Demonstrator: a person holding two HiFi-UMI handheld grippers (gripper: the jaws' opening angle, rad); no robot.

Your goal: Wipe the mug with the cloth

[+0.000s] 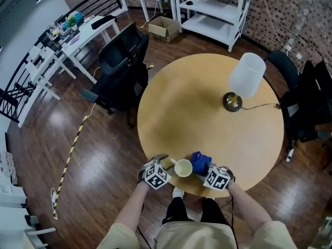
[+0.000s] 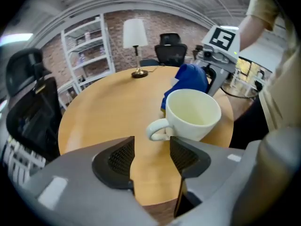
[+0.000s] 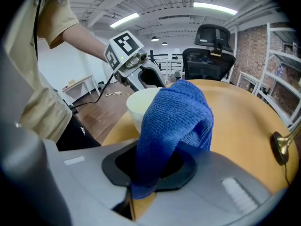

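While both forearms reach in from the near edge, the left gripper [image 2: 151, 159] sits with its jaws spread and only bare wood showing between the ribbed pads. The handle of the cream mug [image 2: 193, 114] points straight at that gap, just ahead of the tips, and it isn't gripped.

Over to the right gripper [image 3: 155, 166]: its jaws are pinched on the blue cloth [image 3: 176, 121], which bunches upward out of them in a fat fold. The fold rises right in front of the mug's rim, and whether it touches I can't tell.

From the head view, the mug stands upright and empty on the round wooden desk [image 1: 197, 113]. It is close to the near edge, between the two grippers, with the cloth just to its right.

Further out, toward the far right of the desk, a lamp [image 1: 244, 79] with a white shade stands on a brass base, its cord trailing off the edge. Past the desk on the left is a black office chair [image 1: 122, 61]. At the far wall are a cardboard box [image 1: 163, 28] and white shelving [image 1: 215, 7].
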